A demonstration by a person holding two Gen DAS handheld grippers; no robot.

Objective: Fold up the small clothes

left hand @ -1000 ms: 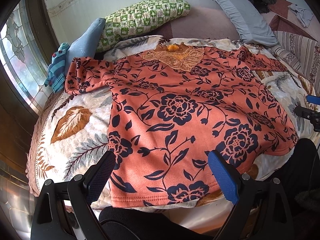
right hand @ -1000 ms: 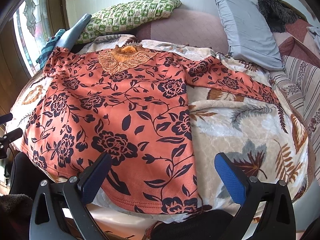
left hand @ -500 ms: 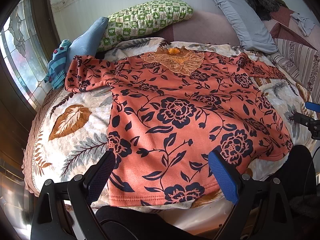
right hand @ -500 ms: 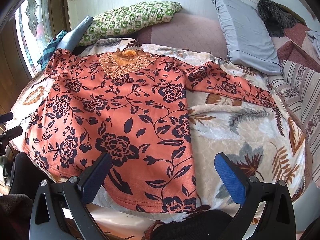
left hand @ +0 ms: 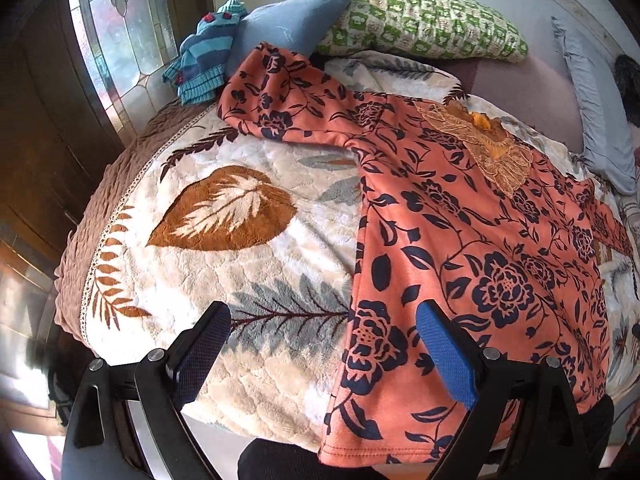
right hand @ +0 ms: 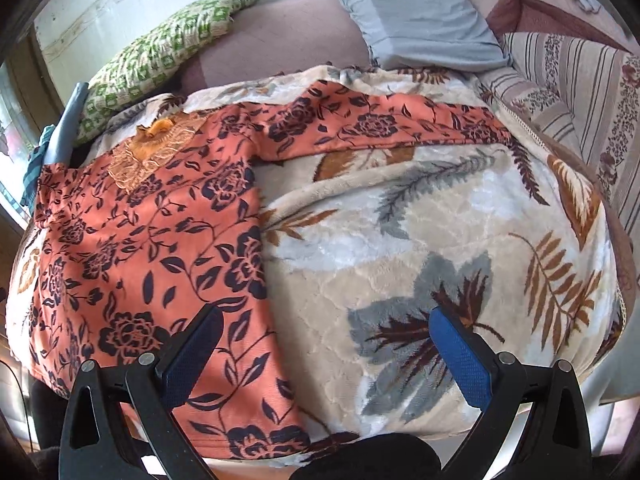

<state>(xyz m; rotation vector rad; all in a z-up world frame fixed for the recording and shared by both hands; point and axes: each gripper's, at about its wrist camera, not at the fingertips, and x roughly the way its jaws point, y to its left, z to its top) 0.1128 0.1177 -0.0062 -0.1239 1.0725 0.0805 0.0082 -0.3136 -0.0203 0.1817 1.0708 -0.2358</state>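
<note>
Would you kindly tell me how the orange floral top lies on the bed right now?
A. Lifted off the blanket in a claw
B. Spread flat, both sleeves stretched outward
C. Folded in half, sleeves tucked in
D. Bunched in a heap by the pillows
B: the top lies flat on the blanket, one sleeve reaching toward the window and the other sleeve stretched out to the opposite side; both claws are open and empty.

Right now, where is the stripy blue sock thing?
The striped blue knit shows top left in the left wrist view, by the window, against the blue pillow, beside the orange top's sleeve.
</note>
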